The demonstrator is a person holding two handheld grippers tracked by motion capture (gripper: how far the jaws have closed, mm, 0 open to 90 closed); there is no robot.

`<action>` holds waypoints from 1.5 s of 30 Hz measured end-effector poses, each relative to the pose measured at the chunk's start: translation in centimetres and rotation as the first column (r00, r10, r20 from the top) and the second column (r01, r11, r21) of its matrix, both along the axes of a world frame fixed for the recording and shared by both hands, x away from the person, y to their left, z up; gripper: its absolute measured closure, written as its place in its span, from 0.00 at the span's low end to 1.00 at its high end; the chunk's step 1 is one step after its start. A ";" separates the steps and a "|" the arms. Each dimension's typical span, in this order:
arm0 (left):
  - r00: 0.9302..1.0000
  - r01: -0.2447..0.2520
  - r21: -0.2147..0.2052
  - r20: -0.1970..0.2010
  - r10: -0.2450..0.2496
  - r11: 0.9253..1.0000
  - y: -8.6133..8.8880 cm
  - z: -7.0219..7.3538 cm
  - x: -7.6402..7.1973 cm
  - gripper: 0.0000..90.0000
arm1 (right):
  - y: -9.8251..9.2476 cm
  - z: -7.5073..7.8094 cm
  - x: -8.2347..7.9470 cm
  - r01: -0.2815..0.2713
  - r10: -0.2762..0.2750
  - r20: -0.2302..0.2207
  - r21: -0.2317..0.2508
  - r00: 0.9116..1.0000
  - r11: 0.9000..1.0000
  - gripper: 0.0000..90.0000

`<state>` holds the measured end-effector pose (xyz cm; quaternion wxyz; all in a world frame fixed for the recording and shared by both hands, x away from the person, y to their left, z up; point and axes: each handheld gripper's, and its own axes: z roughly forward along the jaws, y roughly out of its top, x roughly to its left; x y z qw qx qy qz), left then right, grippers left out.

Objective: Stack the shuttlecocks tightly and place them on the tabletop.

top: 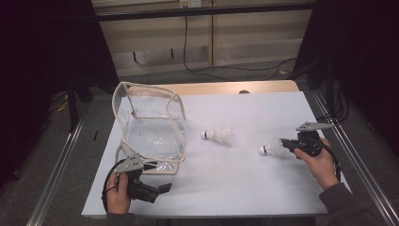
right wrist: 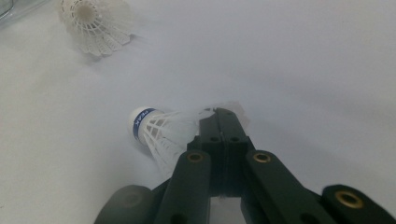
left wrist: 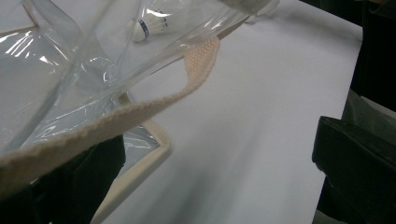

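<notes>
A clear plastic bag (top: 150,122) with beige trim stands open at the left of the white sheet. My left gripper (top: 157,176) sits at its near corner, open. In the left gripper view the bag's beige strap (left wrist: 140,112) crosses in front of one jaw, and the other jaw stands far off at the right. One white shuttlecock (top: 219,135) lies in the middle of the sheet; it also shows through the plastic (left wrist: 156,23). My right gripper (right wrist: 224,116) is shut on the feather skirt of a second shuttlecock (right wrist: 159,128), cork pointing left, low over the sheet (top: 270,149).
The white sheet (top: 244,188) covers a wooden table whose back edge (top: 226,87) shows. Metal frame rails (top: 61,160) run along both sides. Cables lie on the floor beyond the table. The loose shuttlecock (right wrist: 95,23) lies ahead and to the left of my right gripper.
</notes>
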<state>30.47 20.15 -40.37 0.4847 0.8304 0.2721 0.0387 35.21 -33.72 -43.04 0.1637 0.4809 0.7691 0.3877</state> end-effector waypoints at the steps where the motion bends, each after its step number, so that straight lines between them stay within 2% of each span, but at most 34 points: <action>1: 1.000 0.000 -0.001 -0.001 0.000 1.000 0.0 0.0 0.0 0.03 | 0.0 0.0 0.0 -0.001 0.001 0.000 0.000 1.000 1.000 1.00; 14: 1.000 0.000 0.000 0.000 0.000 1.000 0.0 0.0 0.0 0.03 | -0.8 0.6 -0.3 0.010 -0.010 -0.009 -0.004 1.000 1.000 1.00; 23: 1.000 0.002 0.005 0.004 -0.002 1.000 0.0 0.0 0.0 0.03 | -1.3 1.6 -0.5 0.014 -0.014 0.005 -0.011 1.000 1.000 0.98; 28: 1.000 0.004 0.005 0.004 -0.004 1.000 0.0 0.1 0.0 0.03 | -1.2 2.3 -0.6 0.021 -0.021 0.019 0.004 1.000 1.000 0.89; 32: 1.000 0.003 0.004 0.005 -0.003 1.000 0.0 0.1 0.0 0.03 | -1.1 2.7 -0.6 0.018 -0.019 0.017 0.026 1.000 1.000 0.78; 36: 1.000 0.001 0.006 0.007 -0.001 1.000 0.0 0.1 0.0 0.03 | -0.6 2.7 -0.6 0.006 -0.007 0.007 0.037 1.000 0.999 0.56; 40: 1.000 0.002 0.007 0.007 -0.002 1.000 0.0 0.1 0.0 0.03 | -0.1 2.4 -0.6 0.005 -0.005 0.000 0.043 1.000 0.999 0.42; 45: 1.000 0.002 0.005 0.006 -0.002 1.000 0.0 0.0 0.0 0.03 | 0.4 1.8 -0.6 -0.008 0.009 -0.011 0.044 1.000 0.999 0.36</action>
